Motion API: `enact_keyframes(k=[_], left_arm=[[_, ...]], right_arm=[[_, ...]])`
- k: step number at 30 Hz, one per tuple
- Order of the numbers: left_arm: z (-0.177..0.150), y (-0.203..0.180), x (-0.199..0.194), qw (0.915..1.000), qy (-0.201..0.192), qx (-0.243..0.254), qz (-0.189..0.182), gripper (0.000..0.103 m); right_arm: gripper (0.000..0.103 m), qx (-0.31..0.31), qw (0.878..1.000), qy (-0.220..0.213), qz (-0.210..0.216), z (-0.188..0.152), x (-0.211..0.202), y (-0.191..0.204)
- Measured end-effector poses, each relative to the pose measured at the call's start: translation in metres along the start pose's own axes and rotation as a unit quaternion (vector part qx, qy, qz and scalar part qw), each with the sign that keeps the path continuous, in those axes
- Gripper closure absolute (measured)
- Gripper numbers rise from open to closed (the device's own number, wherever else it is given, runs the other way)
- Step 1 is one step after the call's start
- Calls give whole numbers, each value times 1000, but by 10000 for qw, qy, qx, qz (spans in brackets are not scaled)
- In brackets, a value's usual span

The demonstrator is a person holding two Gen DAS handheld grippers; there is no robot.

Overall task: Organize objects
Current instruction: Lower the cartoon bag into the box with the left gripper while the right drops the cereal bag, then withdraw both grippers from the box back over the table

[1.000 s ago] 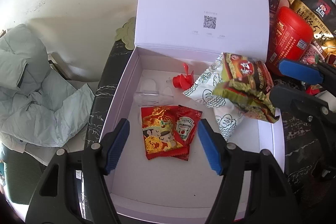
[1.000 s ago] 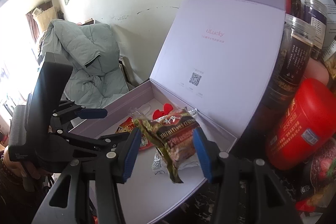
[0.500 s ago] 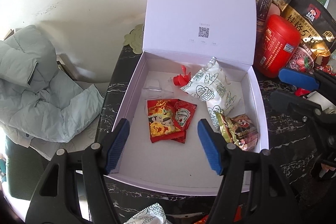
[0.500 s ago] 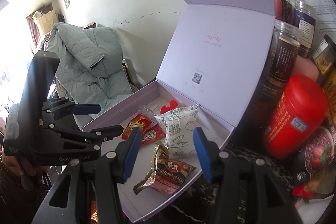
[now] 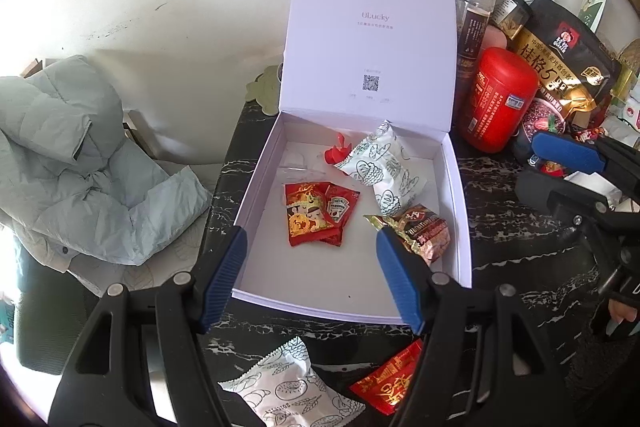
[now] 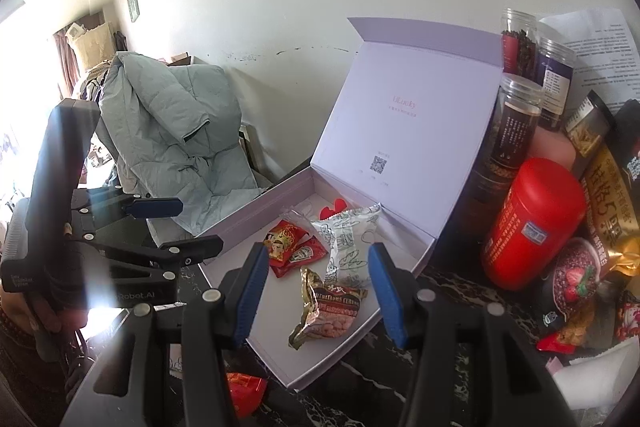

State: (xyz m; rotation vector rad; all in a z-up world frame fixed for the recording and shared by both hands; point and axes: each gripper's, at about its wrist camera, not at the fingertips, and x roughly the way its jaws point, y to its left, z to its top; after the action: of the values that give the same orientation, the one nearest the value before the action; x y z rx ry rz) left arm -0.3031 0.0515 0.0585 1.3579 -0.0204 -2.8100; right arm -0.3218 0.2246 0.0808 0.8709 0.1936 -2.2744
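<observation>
Black marble-veined tabletop (image 5: pixel 520 251), bearing all items below; positions are given from the lavender gift box (image 5: pixel 456 187). The box sits open, its lid (image 5: pixel 372 27) standing upright at the far wall, presumably propped so that packets can be dropped in from above. Beyond the box's right wall: a red canister (image 5: pixel 500 99), clear jars (image 5: pixel 476 23) and a dark oats bag (image 5: pixel 560 55), crowded together and likely not part of the sorting. Off the box's left wall, past the table edge: a pale green padded jacket (image 5: pixel 72 155). Inside the box, rear centre: a white printed snack pouch (image 5: pixel 384 167) with a small red item (image 5: pixel 336 153) just behind it; centre floor: a red cartoon packet (image 5: pixel 306 215) overlapping a ketchup sachet (image 5: pixel 340 205); near the right wall: a gold-and-brown cereal packet (image 5: pixel 416 231), lying loose, evidently already delivered. Outside the near wall, on the table: a second white pouch (image 5: pixel 288 383) and a red wrapper (image 5: pixel 392 379), judged the remaining stock to be boxed. Left gripper (image 5: pixel 312 275): jaws apart, nothing between them, poised above the near wall. Right gripper (image 6: pixel 314 287): jaws apart, empty, above the cereal packet but clear of it.
</observation>
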Motion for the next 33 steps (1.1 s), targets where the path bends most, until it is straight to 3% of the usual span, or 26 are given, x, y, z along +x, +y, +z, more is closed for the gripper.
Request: enact_keyframes(k=[9,19,33], left_arm=[[-8,-3,-36,9998,-185,-29,103,36],[-27,-8,-68,9991,-387,-66,141,28],[-72,-13,-89,9993,-311,-170,120,23]], right_arm=[[49,-24,9999,-118,-37,-6,-28,11],[43,2,9998,-212,-4,-21,-58,24],[41,53,9999,-85,47,-60,-80,45]])
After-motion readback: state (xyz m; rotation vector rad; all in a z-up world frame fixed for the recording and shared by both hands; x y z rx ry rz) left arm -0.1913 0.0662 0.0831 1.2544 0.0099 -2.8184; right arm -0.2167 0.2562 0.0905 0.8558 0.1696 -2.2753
